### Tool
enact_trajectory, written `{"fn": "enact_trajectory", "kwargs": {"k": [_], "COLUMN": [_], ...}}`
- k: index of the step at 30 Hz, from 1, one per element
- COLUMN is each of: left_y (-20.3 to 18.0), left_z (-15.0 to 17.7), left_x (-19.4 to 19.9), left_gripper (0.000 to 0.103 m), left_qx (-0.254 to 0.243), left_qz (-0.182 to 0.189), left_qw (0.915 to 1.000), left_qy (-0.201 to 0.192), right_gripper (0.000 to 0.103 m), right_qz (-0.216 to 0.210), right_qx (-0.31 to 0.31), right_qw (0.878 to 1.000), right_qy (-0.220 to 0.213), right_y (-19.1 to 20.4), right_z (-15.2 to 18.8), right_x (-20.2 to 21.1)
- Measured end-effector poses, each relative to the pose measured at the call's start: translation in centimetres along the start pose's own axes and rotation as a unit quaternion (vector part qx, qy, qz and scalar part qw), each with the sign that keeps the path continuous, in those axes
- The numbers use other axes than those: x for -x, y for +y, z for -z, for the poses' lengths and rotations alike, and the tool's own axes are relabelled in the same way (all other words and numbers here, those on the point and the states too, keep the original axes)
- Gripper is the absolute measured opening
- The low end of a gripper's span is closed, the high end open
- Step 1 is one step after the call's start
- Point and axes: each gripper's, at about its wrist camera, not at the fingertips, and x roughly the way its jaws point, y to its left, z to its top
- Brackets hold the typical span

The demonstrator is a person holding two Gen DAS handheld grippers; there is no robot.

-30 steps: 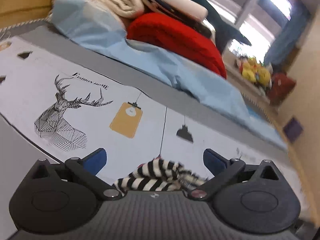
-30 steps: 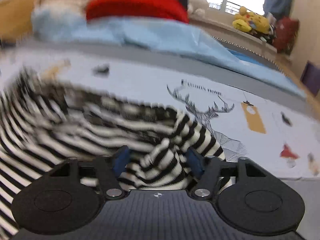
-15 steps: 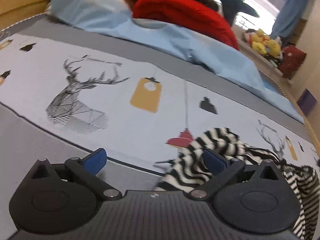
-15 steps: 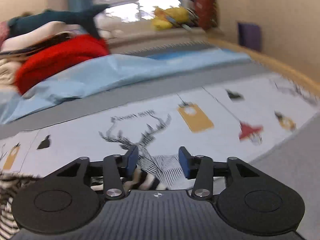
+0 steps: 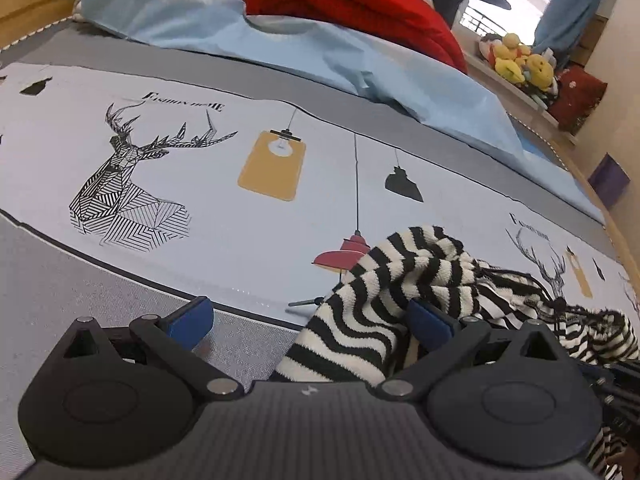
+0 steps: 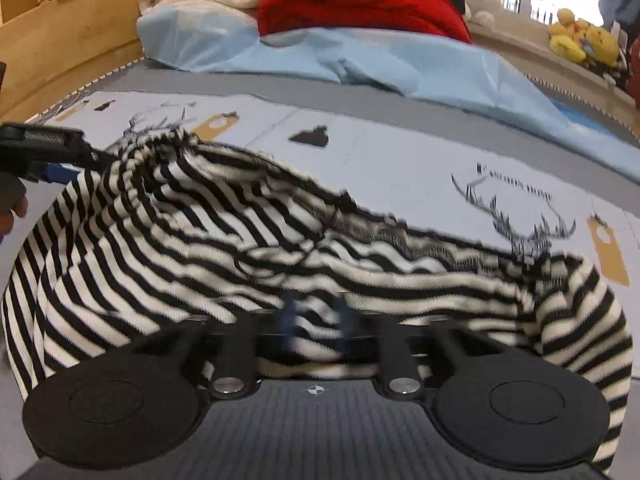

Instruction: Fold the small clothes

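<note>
Now right gripper (image 6: 316, 322) jaws pinch striped garment (image 6: 224, 248); left gripper (image 5: 308, 316) jaws gape.

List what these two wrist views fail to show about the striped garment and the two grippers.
- Striped garment: its kind and full outline. In the right wrist view motion blur smears it and the camera housing covers its near edge.
- Right gripper: its fingers are blurred; they look closed on striped cloth, but the contact is unclear.
- Left gripper: open; in the left wrist view cloth drapes over its right finger, so contact there is hidden.
- Garment's right end: cut off by the left wrist view's edge.
</note>
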Motion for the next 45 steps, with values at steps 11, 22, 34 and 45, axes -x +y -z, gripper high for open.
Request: {"fn": "enact_trajectory", "kwargs": {"k": [11,22,34,45], "left_y": [1.6,1.4,6.5,4.9], "left_z": [-0.2,0.4,5.5,10.4], "left_x": [-1.1,-0.6,4.4,7.9], "left_gripper": [0.103,0.103,0.103,0.103], "left_qx": [0.041,0.010,-0.058,-0.066], "left_qz": [-0.028,0.009,0.137,0.143], "left_qw": [0.9987,0.9995,0.9815,0.9842], "left_qy": [0.003,0.027,0.121,0.081], "right_gripper": [0.001,0.001,0.069,0.070], "right_qz": [0.079,0.177,0.116,0.172], "right_qx": [-0.094,-0.180,-0.234,-0.120], "right_qw": [0.986,0.963,0.961,0.978], "right_qy": [-0.111,-0.092,-0.091,0.024], "right_y": [-3.7,-8.0,-12.9,-6.9], "right_z": [-1.0,0.9,7.5,15.0], "right_x": [0.0,-1.5,13.1,14.1]}}
